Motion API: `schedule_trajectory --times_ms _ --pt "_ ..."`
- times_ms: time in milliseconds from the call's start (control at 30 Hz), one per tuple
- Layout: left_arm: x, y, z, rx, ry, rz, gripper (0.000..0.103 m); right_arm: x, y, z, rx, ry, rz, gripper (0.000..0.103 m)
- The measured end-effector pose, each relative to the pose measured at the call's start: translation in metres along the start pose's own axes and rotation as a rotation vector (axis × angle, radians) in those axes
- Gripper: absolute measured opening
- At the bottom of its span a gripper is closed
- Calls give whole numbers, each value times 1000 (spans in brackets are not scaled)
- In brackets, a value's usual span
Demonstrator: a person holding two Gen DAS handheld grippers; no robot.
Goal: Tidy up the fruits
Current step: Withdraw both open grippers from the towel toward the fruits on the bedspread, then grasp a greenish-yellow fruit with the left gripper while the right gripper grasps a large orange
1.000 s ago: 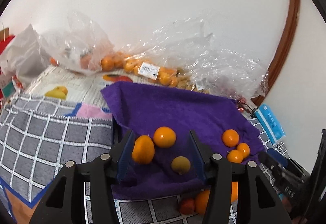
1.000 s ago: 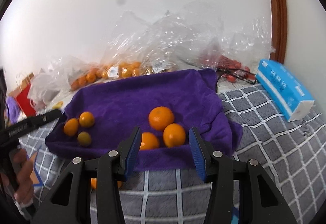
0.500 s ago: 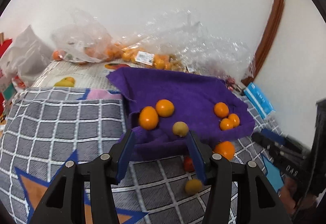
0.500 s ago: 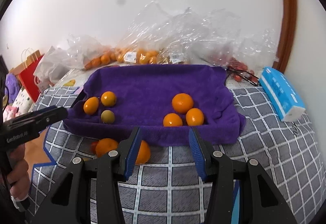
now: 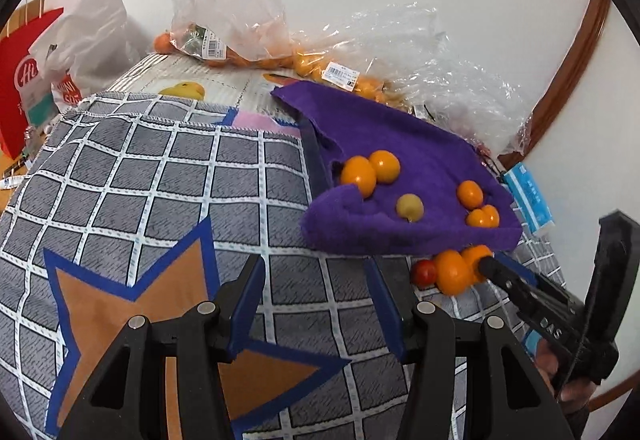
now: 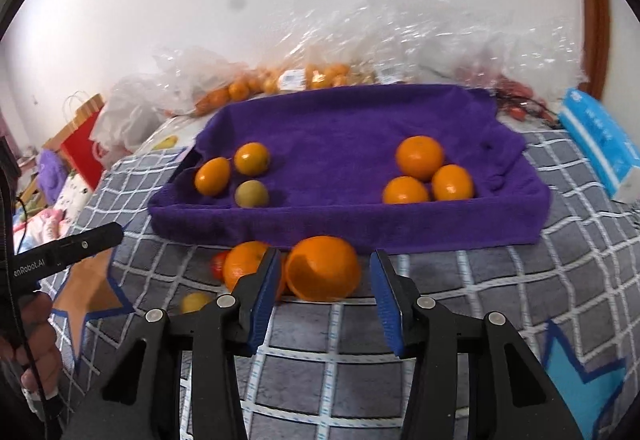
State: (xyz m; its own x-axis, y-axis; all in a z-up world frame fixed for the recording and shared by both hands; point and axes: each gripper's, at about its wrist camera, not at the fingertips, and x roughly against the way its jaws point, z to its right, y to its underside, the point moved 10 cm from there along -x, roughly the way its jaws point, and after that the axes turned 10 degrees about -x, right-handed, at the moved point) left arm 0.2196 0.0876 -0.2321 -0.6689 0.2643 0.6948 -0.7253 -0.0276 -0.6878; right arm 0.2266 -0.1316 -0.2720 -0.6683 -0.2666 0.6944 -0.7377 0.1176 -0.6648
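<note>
A tray lined with a purple towel [image 6: 340,128] sits on a grey checked blanket. It holds two oranges and a greenish fruit [image 6: 251,194] on the left, and three oranges [image 6: 420,158] on the right. In front of the tray lie a large orange [image 6: 324,274], a second orange [image 6: 240,268], a small red fruit [image 6: 216,264] and a small yellow fruit [image 6: 194,302]. My right gripper [image 6: 324,260] brackets the large orange; its jaws are closing and the pads stand clear of it. My left gripper [image 5: 314,268] is open and empty over the blanket, left of the tray [image 5: 400,144].
Clear plastic bags of oranges [image 5: 240,20] lie against the white wall behind the tray. A blue tissue pack [image 6: 596,140] sits at the right, and a red paper bag [image 5: 24,80] and a white bag at the left. A person's hand [image 6: 36,340] holds the left gripper.
Both grippers have drawn back from the tray and dipped lower. The loose fruits in front of the tray have come into view, and the large orange now sits between the right fingertips.
</note>
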Motion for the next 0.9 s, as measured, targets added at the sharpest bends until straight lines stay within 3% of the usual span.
schedule_trajectory --times_ms 133,267,467,567,667,767,900 --pt "1 9 3 -11 -10 -20 50 -13 2 6 -35 -15 -25 47" --pt "4 12 14 -53 0 -15 50 -13 2 13 -109 -87 -48 42" --pt "-10 18 61 -133 98 -54 50 15 3 36 -85 -4 0 42" --pt "-19 24 82 -180 126 -84 49 25 8 50 -50 49 3 42" --pt "-28 29 96 -224 118 -102 49 27 16 59 -44 50 -16 42" --pt "-36 32 100 -255 92 -108 33 24 18 63 -55 37 -4 43" --pt "-41 31 102 -278 65 -89 24 17 17 62 -52 45 -2 44"
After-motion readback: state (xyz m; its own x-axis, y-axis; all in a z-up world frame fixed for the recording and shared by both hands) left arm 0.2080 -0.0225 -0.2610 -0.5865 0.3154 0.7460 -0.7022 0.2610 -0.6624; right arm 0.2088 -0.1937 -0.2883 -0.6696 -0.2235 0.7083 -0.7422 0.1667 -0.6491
